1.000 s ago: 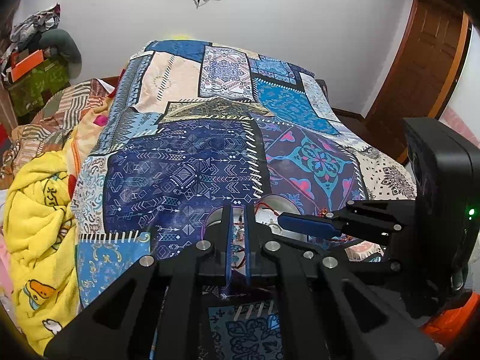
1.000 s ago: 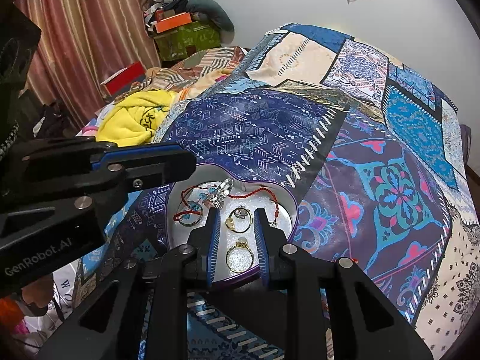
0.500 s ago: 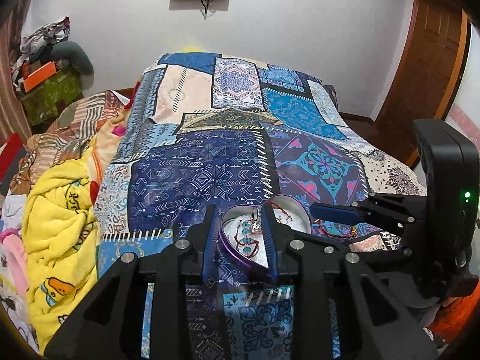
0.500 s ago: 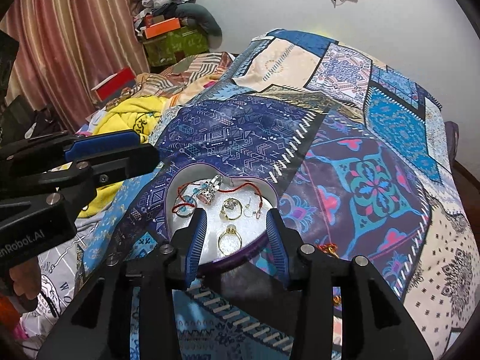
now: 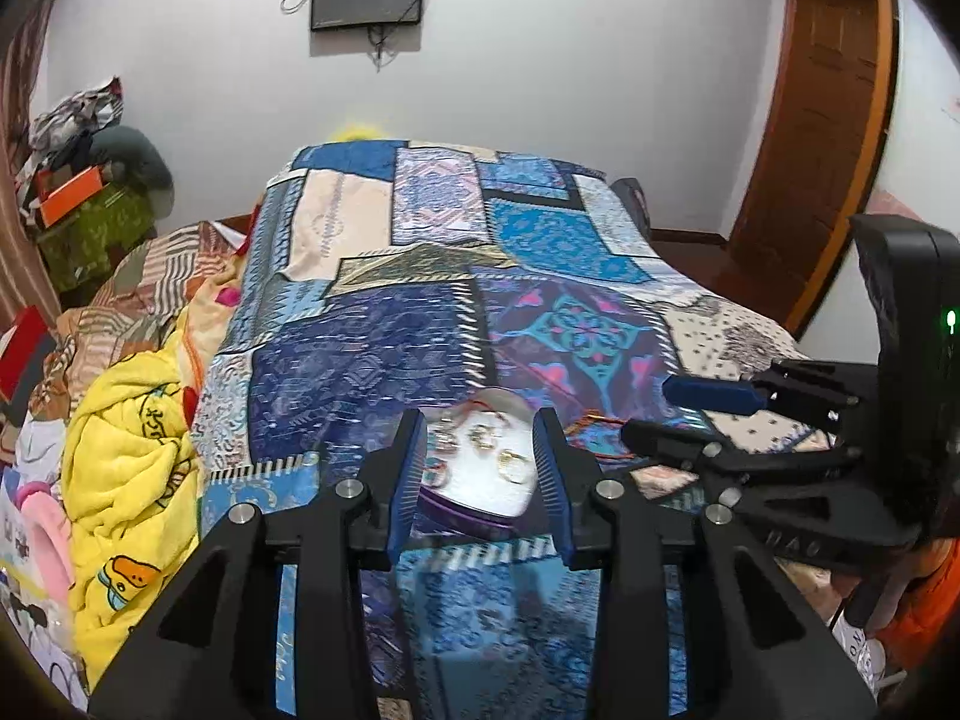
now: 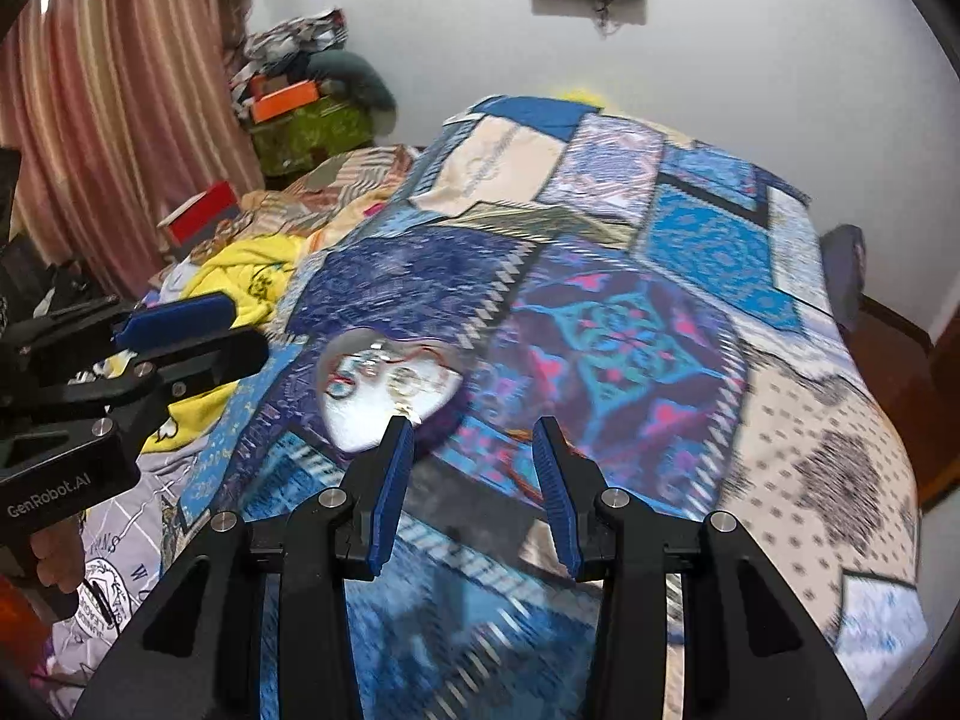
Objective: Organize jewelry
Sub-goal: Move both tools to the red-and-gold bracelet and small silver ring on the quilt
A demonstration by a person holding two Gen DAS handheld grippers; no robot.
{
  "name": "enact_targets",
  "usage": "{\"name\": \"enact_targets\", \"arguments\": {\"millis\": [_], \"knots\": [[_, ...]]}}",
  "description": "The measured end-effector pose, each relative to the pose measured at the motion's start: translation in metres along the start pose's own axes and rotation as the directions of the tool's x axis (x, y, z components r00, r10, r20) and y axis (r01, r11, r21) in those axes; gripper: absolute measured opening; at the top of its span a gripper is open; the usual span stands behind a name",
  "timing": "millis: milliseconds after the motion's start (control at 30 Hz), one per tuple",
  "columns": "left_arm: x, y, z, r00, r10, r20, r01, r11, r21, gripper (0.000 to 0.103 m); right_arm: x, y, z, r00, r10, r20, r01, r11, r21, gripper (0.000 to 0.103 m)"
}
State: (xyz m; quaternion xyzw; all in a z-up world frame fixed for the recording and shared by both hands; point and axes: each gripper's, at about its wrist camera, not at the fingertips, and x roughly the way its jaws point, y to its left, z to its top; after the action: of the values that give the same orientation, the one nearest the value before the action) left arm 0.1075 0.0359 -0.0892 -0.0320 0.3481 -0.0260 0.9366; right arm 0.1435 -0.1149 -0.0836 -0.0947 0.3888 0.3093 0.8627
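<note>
A heart-shaped box (image 5: 480,483) with a purple rim and white lining lies on the patchwork bedspread (image 5: 372,348). It holds rings (image 5: 510,465) and a red cord bracelet (image 6: 420,354). My left gripper (image 5: 480,480) hovers above the box's near side. Its jaws are opening and the pads touch nothing. My right gripper (image 6: 474,480) stands open just right of the box (image 6: 384,384), with only bedspread between its fingers. A loose red cord (image 5: 600,420) lies on the cloth right of the box. Each gripper shows in the other's view: the right gripper (image 5: 684,417) and the left gripper (image 6: 198,336).
A yellow blanket (image 5: 126,450) and striped bedding are heaped left of the bed. Boxes and clothes (image 6: 294,96) are stacked in the far corner by a curtain (image 6: 108,120). A wooden door (image 5: 822,138) stands at the right. A hand (image 6: 54,546) holds the left gripper.
Both grippers have opened and drawn back and up from the heart-shaped box. The box now lies farther ahead, in full view on the bedspread.
</note>
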Motion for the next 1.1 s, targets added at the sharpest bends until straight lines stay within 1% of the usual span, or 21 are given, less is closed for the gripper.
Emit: {"name": "enact_targets", "arguments": {"millis": [133, 267, 400, 500, 567, 700, 800, 867, 967, 1100], "knots": [[-0.006, -0.020, 0.000, 0.999, -0.037, 0.001, 0.037, 0.999, 0.015, 0.037, -0.023, -0.027, -0.011, 0.999, -0.049, 0.013, 0.048, 0.997, 0.053, 0.038], [-0.004, -0.040, -0.003, 0.998, -0.069, -0.012, 0.069, 0.997, 0.038, 0.038, -0.045, -0.060, -0.027, 0.993, -0.116, 0.008, 0.114, 0.988, 0.107, 0.038], [0.008, -0.061, -0.009, 0.993, -0.101, -0.055, 0.104, 0.993, 0.063, 0.038, -0.057, -0.083, -0.046, 0.988, -0.152, -0.023, 0.153, 0.976, 0.153, 0.038], [0.019, -0.072, -0.017, 0.989, -0.117, -0.092, 0.124, 0.990, 0.074, 0.038, -0.056, -0.094, -0.057, 0.985, -0.163, -0.053, 0.170, 0.970, 0.173, 0.038], [0.028, -0.080, -0.024, 0.983, -0.135, -0.126, 0.145, 0.987, 0.076, 0.038, -0.053, -0.098, -0.063, 0.986, -0.152, -0.071, 0.163, 0.969, 0.187, 0.038], [0.048, -0.093, -0.038, 0.972, -0.138, -0.191, 0.156, 0.984, 0.084, 0.038, -0.039, -0.100, -0.071, 0.988, -0.115, -0.105, 0.134, 0.971, 0.196, 0.038], [0.059, -0.097, -0.045, 0.964, -0.138, -0.227, 0.161, 0.983, 0.085, 0.038, -0.025, -0.099, -0.074, 0.990, -0.068, -0.124, 0.092, 0.975, 0.201, 0.038], [0.064, -0.097, -0.049, 0.961, -0.136, -0.239, 0.160, 0.984, 0.084, 0.038, -0.014, -0.096, -0.074, 0.989, -0.059, -0.139, 0.084, 0.979, 0.186, 0.038], [0.071, -0.093, -0.056, 0.954, -0.141, -0.265, 0.163, 0.985, 0.060, 0.038, 0.000, -0.092, -0.074, 0.987, -0.033, -0.160, 0.059, 0.985, 0.161, 0.038], [0.082, -0.088, -0.062, 0.942, -0.153, -0.299, 0.166, 0.986, 0.021, 0.038, 0.017, -0.088, -0.073, 0.980, 0.025, -0.195, 0.000, 0.992, 0.128, 0.038]]}}
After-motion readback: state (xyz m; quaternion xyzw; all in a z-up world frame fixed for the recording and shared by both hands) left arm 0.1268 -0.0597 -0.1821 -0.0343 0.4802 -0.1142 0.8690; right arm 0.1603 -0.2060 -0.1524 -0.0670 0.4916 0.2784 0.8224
